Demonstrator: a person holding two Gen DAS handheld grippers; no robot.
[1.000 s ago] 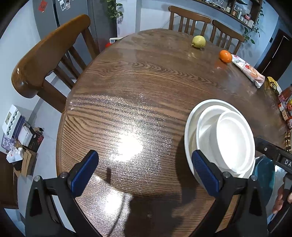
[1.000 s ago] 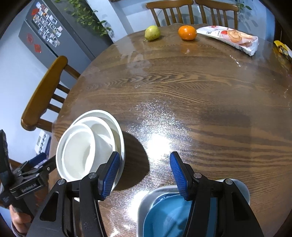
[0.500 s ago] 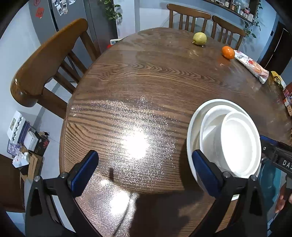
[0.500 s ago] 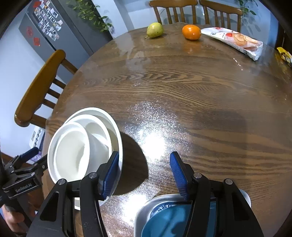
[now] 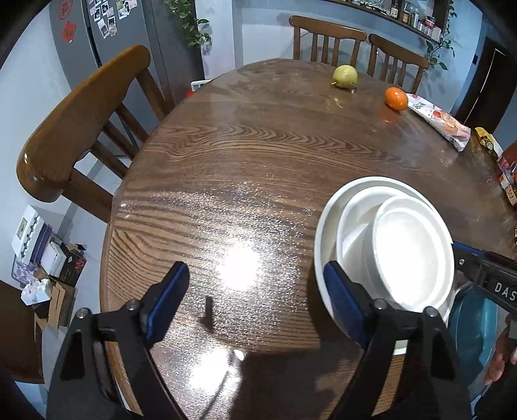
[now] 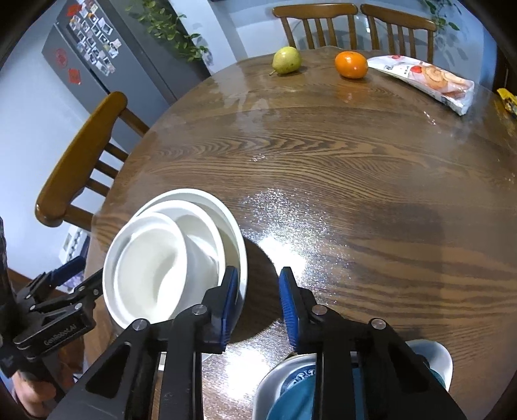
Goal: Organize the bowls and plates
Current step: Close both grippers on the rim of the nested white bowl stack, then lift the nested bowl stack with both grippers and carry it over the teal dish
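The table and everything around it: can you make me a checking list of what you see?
Surface: round wooden table, shiny.
Job's things: white dishes nested; blue dish at the near edge.
Clutter: pear, orange, snack packet.
Grippers: left gripper closing, nothing between its jaws; right gripper closing, nothing between its jaws.
Cables: nothing seen.
Surroundings: chairs, fridge, plant.
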